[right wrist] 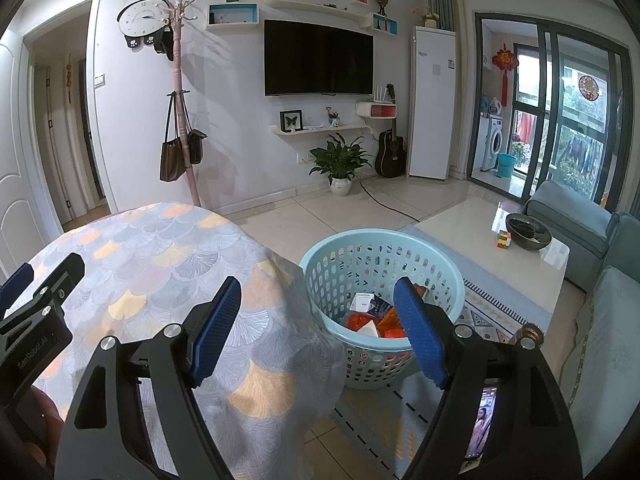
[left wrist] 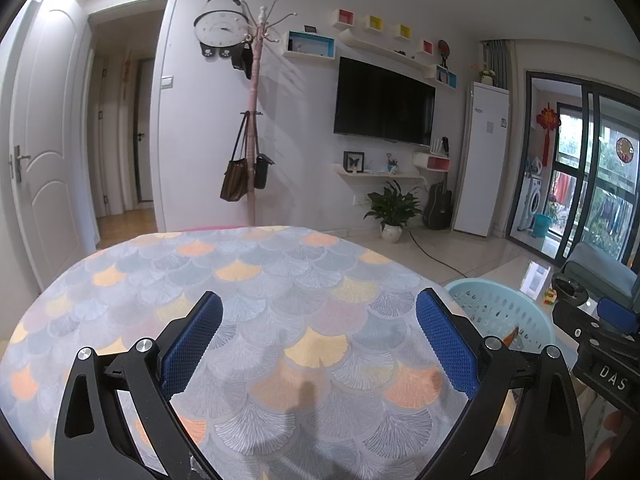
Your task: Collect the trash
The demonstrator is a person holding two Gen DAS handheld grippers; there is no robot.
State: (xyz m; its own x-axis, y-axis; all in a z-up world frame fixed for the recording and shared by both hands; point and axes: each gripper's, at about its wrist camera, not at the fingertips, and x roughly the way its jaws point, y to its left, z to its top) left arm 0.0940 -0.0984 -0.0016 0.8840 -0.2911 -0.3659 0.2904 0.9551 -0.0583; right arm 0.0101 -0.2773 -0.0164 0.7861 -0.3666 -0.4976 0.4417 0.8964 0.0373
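Both our left tongs (left wrist: 319,332) and right tongs (right wrist: 318,320) gape wide, holding nothing. The cloth-covered round counter (left wrist: 256,280) shows no litter; the boxes and orange wrappers (right wrist: 372,316) lie in the pale blue plastic basket (right wrist: 320,268) just beside it, likely the task's bin.

A white wall (right wrist: 224,128) carries a dark TV (right wrist: 318,58), a clock (right wrist: 142,12) and small shelves (right wrist: 320,6), with a pink coat stand (right wrist: 182,92) and a potted plant (right wrist: 340,164) below. Pale floor tiles (right wrist: 320,212) run to a glass sliding door (right wrist: 560,112) letting in daylight, beside a grey sofa (right wrist: 572,220) and a low table (right wrist: 480,232).
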